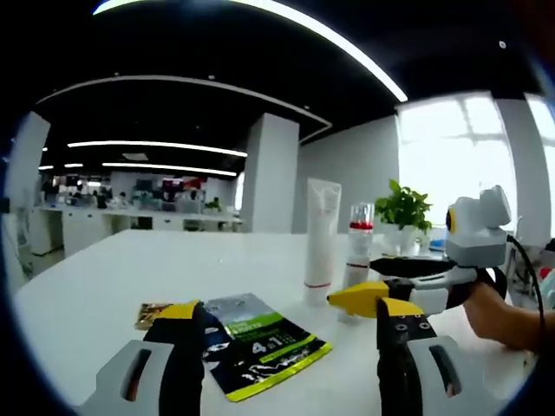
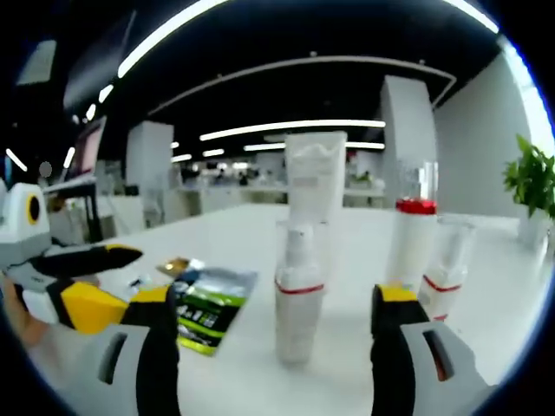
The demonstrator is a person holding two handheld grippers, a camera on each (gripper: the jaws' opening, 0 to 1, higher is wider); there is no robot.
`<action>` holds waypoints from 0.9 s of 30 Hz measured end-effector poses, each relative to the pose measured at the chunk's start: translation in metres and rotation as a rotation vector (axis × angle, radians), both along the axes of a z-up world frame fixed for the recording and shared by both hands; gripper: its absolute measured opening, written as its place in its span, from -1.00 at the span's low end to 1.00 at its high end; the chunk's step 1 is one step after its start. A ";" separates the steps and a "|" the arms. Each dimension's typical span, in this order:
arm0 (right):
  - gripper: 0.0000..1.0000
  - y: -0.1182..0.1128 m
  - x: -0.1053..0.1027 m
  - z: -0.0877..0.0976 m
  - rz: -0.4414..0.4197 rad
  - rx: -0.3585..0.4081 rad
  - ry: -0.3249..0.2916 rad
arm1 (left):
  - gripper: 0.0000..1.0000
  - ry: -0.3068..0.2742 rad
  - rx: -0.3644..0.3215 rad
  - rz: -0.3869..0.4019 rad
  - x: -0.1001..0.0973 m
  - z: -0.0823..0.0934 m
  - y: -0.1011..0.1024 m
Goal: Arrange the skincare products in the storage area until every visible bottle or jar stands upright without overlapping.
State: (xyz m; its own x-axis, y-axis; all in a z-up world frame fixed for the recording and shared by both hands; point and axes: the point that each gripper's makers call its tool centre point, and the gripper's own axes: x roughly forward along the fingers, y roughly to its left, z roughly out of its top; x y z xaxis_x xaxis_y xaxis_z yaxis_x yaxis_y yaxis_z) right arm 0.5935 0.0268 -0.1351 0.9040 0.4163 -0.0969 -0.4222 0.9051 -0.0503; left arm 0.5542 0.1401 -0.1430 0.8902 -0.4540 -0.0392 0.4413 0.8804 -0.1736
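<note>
1. Left gripper view: my left gripper (image 1: 290, 347) hangs low over the white tabletop (image 1: 104, 286) with its black, yellow-tipped jaws spread wide and nothing between them. Just ahead of the left jaw lies a flat dark sachet with a lime-green edge (image 1: 260, 345), with a small brown-and-gold packet (image 1: 154, 314) beside it. Further ahead, toward my right jaw, a tall white squeeze tube with a red band (image 1: 321, 238) stands on its cap beside a clear bottle with a red collar (image 1: 358, 247).

2. My right gripper (image 1: 386, 299) comes in from the right of that view, close by the clear bottle. I judge its tips could clip the bottle and topple it into the tube.

3. Right gripper view: my right gripper (image 2: 277, 329) is wide open and empty. A small clear pump bottle with a red band (image 2: 297, 299) stands upright between the jaws, just ahead. Behind it are the tube, the red-collared bottle (image 2: 413, 243), and another small clear bottle (image 2: 447, 269) beyond my right jaw.

4. The bottles crowd together, so a careless close or sideways swing would likely knock one into its neighbours.
</note>
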 end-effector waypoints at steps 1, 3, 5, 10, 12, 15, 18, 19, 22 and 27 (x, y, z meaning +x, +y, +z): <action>0.85 0.000 -0.001 0.002 0.002 0.001 -0.007 | 0.76 -0.004 -0.006 0.001 0.000 0.001 0.001; 0.88 0.000 -0.001 0.007 -0.002 -0.001 -0.026 | 0.79 -0.017 -0.012 0.004 -0.001 0.004 0.001; 0.90 0.000 -0.003 0.011 -0.004 -0.007 -0.046 | 0.81 -0.033 -0.010 0.008 -0.001 0.007 0.002; 0.91 0.000 -0.008 0.030 -0.001 -0.026 -0.134 | 0.91 -0.083 -0.032 0.017 -0.004 0.018 0.006; 0.92 0.000 -0.010 0.043 -0.007 -0.040 -0.195 | 0.97 -0.113 -0.046 0.030 -0.004 0.024 0.009; 0.92 -0.002 -0.016 0.055 -0.014 -0.048 -0.266 | 0.99 -0.159 -0.062 0.026 -0.007 0.032 0.008; 0.95 -0.004 -0.020 0.063 -0.021 -0.059 -0.317 | 0.99 -0.185 -0.063 0.020 -0.009 0.037 0.007; 0.97 -0.004 -0.021 0.065 -0.021 -0.060 -0.330 | 0.99 -0.201 -0.059 0.020 -0.010 0.040 0.007; 1.00 -0.005 -0.029 0.085 -0.027 -0.035 -0.428 | 0.99 -0.308 -0.056 0.042 -0.015 0.057 0.010; 1.00 -0.008 -0.054 0.121 -0.025 0.002 -0.618 | 0.99 -0.511 -0.078 0.156 -0.031 0.092 0.030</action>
